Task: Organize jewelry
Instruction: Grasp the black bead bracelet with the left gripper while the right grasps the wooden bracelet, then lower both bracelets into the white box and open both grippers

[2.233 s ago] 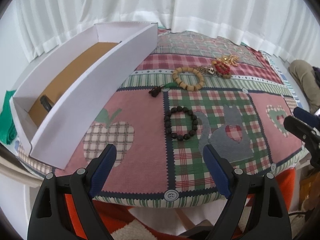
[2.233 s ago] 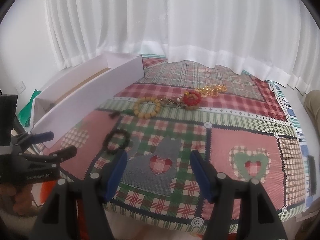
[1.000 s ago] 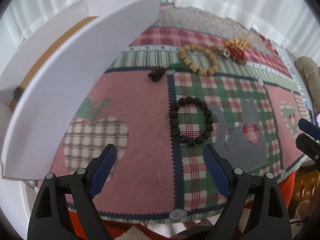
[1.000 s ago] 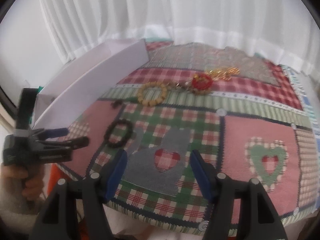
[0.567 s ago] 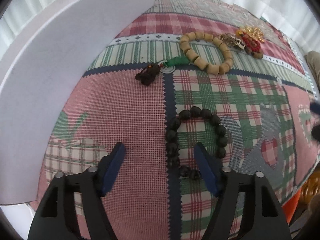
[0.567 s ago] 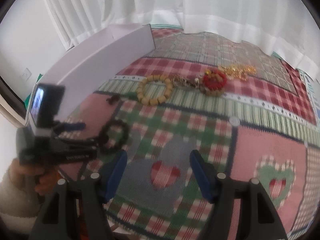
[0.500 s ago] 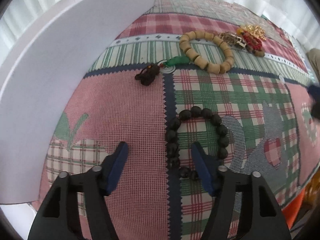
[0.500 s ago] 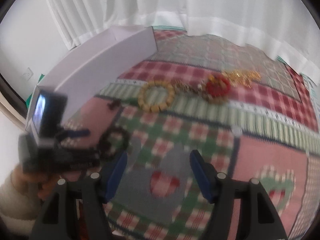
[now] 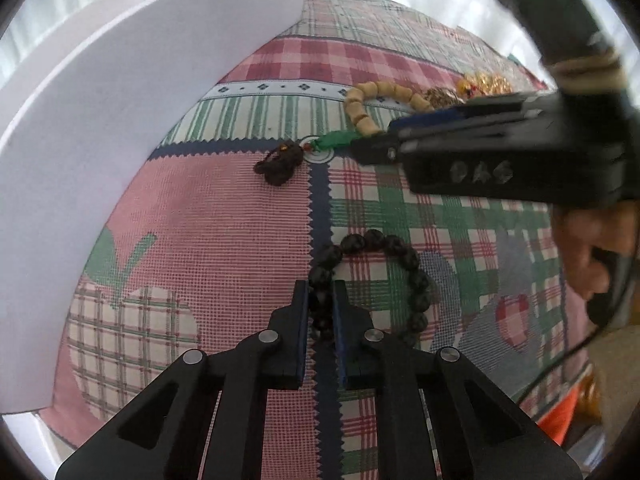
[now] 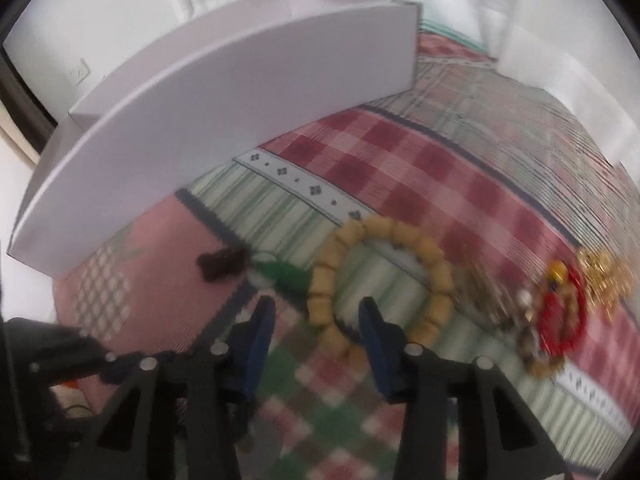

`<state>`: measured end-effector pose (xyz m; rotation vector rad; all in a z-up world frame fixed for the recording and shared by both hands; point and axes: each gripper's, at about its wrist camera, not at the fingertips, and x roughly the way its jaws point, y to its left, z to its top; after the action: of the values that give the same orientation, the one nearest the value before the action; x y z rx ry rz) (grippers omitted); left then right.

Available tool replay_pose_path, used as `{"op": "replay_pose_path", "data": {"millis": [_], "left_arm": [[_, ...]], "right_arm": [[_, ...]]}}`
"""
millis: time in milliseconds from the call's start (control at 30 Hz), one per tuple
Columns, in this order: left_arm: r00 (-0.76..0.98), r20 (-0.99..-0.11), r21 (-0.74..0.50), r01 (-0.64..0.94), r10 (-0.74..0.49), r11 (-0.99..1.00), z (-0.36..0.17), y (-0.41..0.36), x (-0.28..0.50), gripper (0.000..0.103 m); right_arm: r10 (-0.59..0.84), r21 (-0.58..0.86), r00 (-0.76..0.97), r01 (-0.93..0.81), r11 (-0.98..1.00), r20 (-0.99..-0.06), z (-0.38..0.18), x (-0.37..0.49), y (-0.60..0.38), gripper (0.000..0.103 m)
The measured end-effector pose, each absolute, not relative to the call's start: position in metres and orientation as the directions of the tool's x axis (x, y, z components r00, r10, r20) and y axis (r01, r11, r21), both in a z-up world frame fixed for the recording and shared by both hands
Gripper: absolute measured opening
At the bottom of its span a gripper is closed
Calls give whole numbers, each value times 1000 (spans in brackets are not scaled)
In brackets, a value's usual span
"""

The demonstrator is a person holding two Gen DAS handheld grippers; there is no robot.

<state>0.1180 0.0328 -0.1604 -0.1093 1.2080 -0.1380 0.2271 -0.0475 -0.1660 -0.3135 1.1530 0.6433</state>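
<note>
The left claw (image 9: 320, 304) is matte black plastic with triangular cut-outs, round silver screw heads along its linkage bars, and flat dark blue pads (image 9: 301, 320) lining its fingers. The right claw (image 10: 316, 320) has the same black frame, silver screws and blue pads (image 10: 262, 332). Behind its boxy black body, which bears faint pale lettering, bare skin of the right hand (image 9: 588, 252) shows, with a thin black cable beneath.

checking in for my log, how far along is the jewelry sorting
Early. Nothing visibly done: the inside of the white box is hidden in both views. In hand: left tongs shut on the dark bracelet; right tongs open around the tan bracelet. Left: both bracelets, red bracelet, gold piece.
</note>
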Motion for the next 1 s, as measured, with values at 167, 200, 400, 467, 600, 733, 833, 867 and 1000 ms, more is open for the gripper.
{"op": "replay_pose_path", "data": {"millis": [167, 200, 400, 467, 600, 733, 833, 867, 1000], "left_arm": [[354, -911, -213, 34, -211, 976, -151, 44, 113, 10], [359, -906, -230, 34, -227, 973, -146, 46, 112, 10], [395, -873, -293, 46, -287, 955, -112, 48, 103, 10], [409, -859, -312, 54, -306, 948, -97, 50, 97, 10], [444, -841, -310, 71, -308, 948, -71, 53, 86, 10], [466, -835, -293, 72, -292, 953, -53, 57, 76, 10], [471, -838, -280, 63, -275, 958, -46, 60, 75, 10], [472, -839, -275, 60, -270, 959, -44, 60, 74, 10], [486, -837, -266, 40, -251, 963, -34, 70, 70, 10]], "right_arm": [[231, 17, 245, -651, 759, -942, -173, 227, -36, 14], [229, 23, 240, -642, 767, -943, -171, 227, -38, 14], [337, 147, 245, -568, 810, -909, -126, 201, -74, 14], [378, 191, 248, -552, 812, -892, -110, 191, -84, 14], [455, 286, 235, -517, 806, -859, -85, 174, -102, 14], [508, 344, 228, -507, 790, -831, -68, 159, -107, 14], [532, 370, 233, -499, 784, -814, -62, 153, -108, 14], [536, 373, 237, -497, 783, -810, -59, 150, -109, 14], [556, 393, 240, -494, 776, -796, -52, 146, -105, 14]]}}
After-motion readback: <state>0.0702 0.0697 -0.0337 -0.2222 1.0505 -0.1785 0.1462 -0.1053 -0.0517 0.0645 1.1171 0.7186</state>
